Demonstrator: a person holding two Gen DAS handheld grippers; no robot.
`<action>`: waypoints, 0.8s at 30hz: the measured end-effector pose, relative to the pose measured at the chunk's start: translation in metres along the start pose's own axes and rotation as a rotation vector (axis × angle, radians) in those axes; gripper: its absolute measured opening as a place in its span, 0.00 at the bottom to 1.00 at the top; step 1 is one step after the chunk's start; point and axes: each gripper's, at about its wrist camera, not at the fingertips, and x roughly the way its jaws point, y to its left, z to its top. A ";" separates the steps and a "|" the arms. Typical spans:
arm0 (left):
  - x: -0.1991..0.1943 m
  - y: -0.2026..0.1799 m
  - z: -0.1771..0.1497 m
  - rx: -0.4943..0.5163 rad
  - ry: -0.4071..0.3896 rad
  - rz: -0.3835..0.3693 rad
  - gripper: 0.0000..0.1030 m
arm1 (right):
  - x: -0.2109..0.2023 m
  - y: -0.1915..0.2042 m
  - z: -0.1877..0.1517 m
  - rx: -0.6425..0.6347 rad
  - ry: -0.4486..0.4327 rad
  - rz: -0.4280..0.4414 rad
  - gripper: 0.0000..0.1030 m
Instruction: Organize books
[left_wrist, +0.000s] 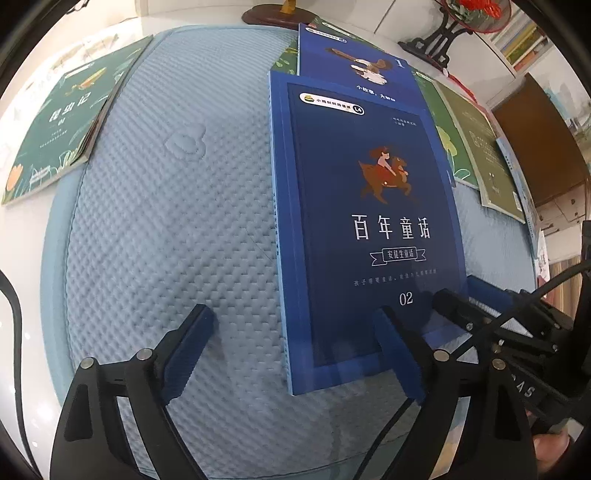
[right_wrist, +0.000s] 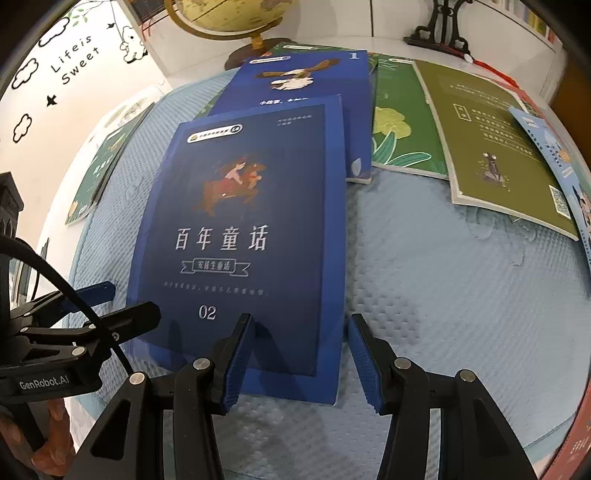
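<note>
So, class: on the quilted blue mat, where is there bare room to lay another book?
Bare mat lies between the green book and the dark blue "02" book, and right of it below the olive book. The far right side is crowded with overlapping books.

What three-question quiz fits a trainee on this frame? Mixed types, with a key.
1. True or false: the dark blue book 02 lies flat on the quilted pad.
2. What lies partly under that book's far end? A. a globe B. the blue book marked 1 C. an olive book
3. Fill in: the left gripper and the right gripper each straddle a side edge of the book, jaws ____.

Key: 1 true; 2 B; 3 open.
</note>
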 end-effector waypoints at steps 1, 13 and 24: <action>0.001 0.000 -0.001 -0.002 0.004 -0.015 0.91 | 0.000 0.001 0.000 -0.006 0.001 0.003 0.50; -0.001 0.006 -0.008 0.023 0.022 -0.069 0.99 | -0.002 -0.001 -0.008 -0.046 0.008 0.036 0.51; -0.019 0.034 -0.021 -0.114 -0.010 -0.213 0.42 | -0.006 -0.004 -0.011 -0.083 0.016 0.053 0.53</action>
